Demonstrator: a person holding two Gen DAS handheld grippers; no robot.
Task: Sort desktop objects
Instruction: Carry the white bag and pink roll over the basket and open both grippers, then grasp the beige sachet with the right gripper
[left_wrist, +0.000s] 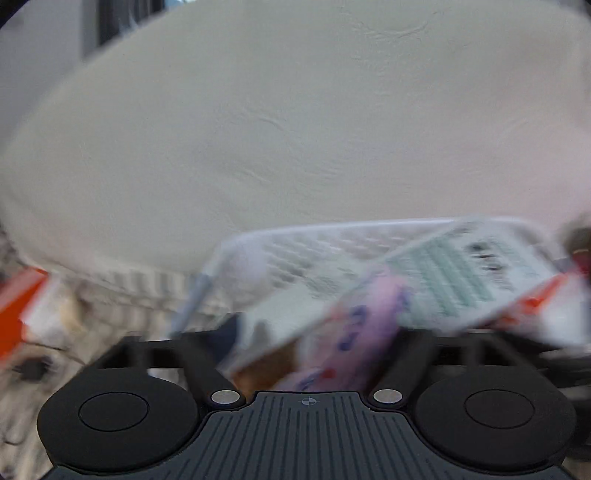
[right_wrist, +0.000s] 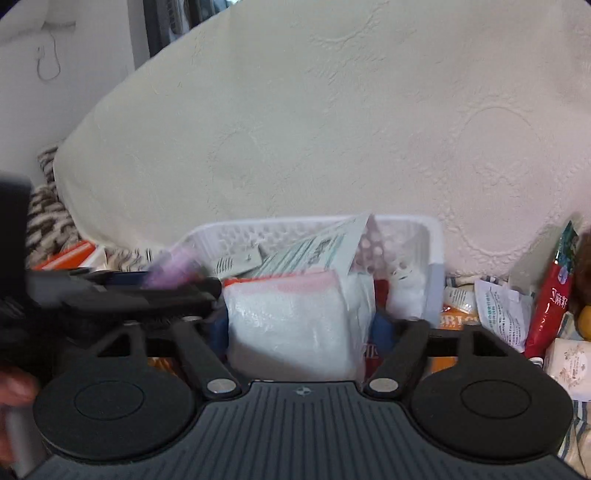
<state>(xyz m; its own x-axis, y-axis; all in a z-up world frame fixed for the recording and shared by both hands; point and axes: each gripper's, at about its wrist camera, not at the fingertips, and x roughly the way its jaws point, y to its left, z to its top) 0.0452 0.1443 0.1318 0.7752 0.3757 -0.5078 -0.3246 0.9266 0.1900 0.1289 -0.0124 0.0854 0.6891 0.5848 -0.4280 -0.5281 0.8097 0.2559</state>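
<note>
- Ahead of my right tongs (right_wrist: 299, 332) sits the white perforated plastic basket (right_wrist: 436, 258), on a cream embossed cloth (right_wrist: 332, 129).
- Between the right fingers is a white bubble-wrap pouch with a pink top (right_wrist: 295, 317), sticking up at the basket's near side. The jaws stand wide, and I see no pad pressing it.
- Behind the pouch leans a pale green printed leaflet (right_wrist: 317, 247); its print is too small to read.
- To the right of the right tongs stands a red sachet with white Chinese characters (right_wrist: 550, 306), illegible to me, beside an orange packet (right_wrist: 458, 317).
- My left tongs (left_wrist: 306, 332) are spread wide, holding nothing; a blurred pink-and-white packet (left_wrist: 354, 325) lies just ahead, over the basket.
</note>
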